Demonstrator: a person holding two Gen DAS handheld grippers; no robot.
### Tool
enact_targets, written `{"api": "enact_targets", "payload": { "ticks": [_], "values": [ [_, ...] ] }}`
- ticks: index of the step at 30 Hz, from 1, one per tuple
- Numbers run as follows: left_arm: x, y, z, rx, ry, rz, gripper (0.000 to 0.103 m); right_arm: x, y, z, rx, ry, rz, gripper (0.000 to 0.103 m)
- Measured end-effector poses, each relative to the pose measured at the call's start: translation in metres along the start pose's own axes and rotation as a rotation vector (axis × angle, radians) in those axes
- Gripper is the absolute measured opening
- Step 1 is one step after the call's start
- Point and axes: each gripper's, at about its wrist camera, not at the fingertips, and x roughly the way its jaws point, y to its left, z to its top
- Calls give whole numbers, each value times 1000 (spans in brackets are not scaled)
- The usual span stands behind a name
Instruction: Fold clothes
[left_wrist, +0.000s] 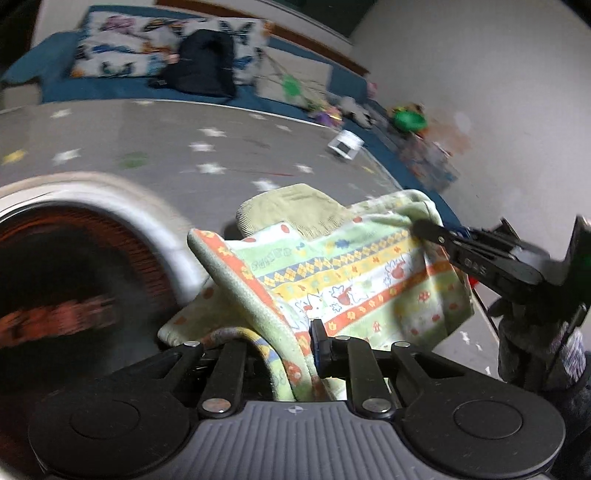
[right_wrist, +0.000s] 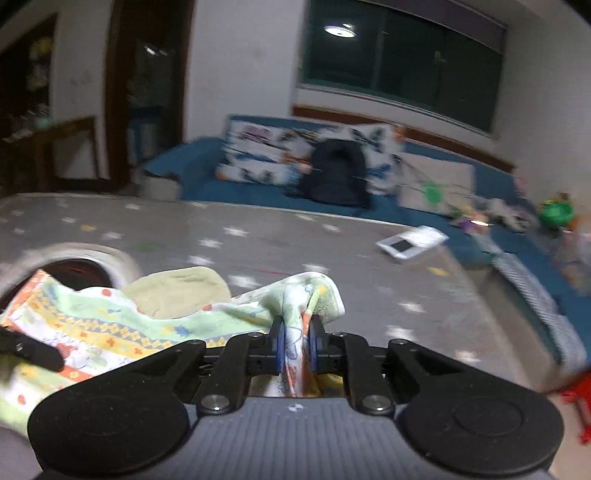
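Note:
A light green children's garment (left_wrist: 343, 273) with orange, yellow and white patterned bands hangs in the air between both grippers. My left gripper (left_wrist: 291, 350) is shut on one edge of it, close to the camera. My right gripper (right_wrist: 295, 345) is shut on another bunched edge of the garment (right_wrist: 110, 325); it shows in the left wrist view (left_wrist: 424, 227) at the right, pinching the cloth's far corner. A plain green ribbed part (left_wrist: 291, 210) sticks up behind the patterned cloth. Both views are motion-blurred.
A round white-rimmed basket (left_wrist: 122, 199) with a dark inside sits at the left on a grey star-patterned mat (left_wrist: 184, 140). Beyond are a blue mattress with butterfly pillows (right_wrist: 273, 155), a black backpack (right_wrist: 336, 173), a white booklet (right_wrist: 410, 242) and toys (right_wrist: 554, 212).

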Motion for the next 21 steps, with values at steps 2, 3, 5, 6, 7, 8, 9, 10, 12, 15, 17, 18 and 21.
{"api": "enact_targets", "payload": {
  "ticks": [2, 3, 5, 6, 7, 8, 9, 10, 12, 15, 17, 18, 21],
  "values": [
    [18, -16, 4, 24, 8, -16, 19, 3, -17, -1, -19, 19, -76, 12],
    [27, -21, 5, 33, 13, -17, 20, 6, -27, -2, -20, 31, -110, 12],
    [43, -28, 4, 41, 31, -10, 24, 12, -44, -7, -13, 49, -167, 12],
    [50, -29, 2, 40, 44, -3, 26, 15, -51, -9, -8, 58, -189, 12],
    [55, -29, 0, 34, 59, 9, 32, 19, -56, -12, 3, 72, -207, 12],
    [57, -28, -1, 35, 65, 19, 34, 27, -63, -18, 17, 90, -228, 12],
    [55, -27, -2, 44, 61, 22, 36, 35, -68, -25, 27, 109, -247, 13],
    [52, -26, -3, 54, 57, 26, 45, 39, -72, -30, 33, 124, -261, 14],
    [45, -24, -5, 75, 44, 42, 55, 47, -78, -39, 49, 150, -284, 19],
    [26, -15, -7, 101, -1, 102, 55, 41, -85, -44, 107, 117, -281, 21],
    [19, -11, -4, 89, -34, 125, 51, 33, -83, -43, 133, 72, -248, 22],
    [17, -9, -2, 80, -50, 134, 48, 31, -82, -43, 147, 58, -223, 23],
    [19, -14, 6, 66, -70, 96, 35, 36, -72, -44, 175, 67, -134, 23]
  ]
}}
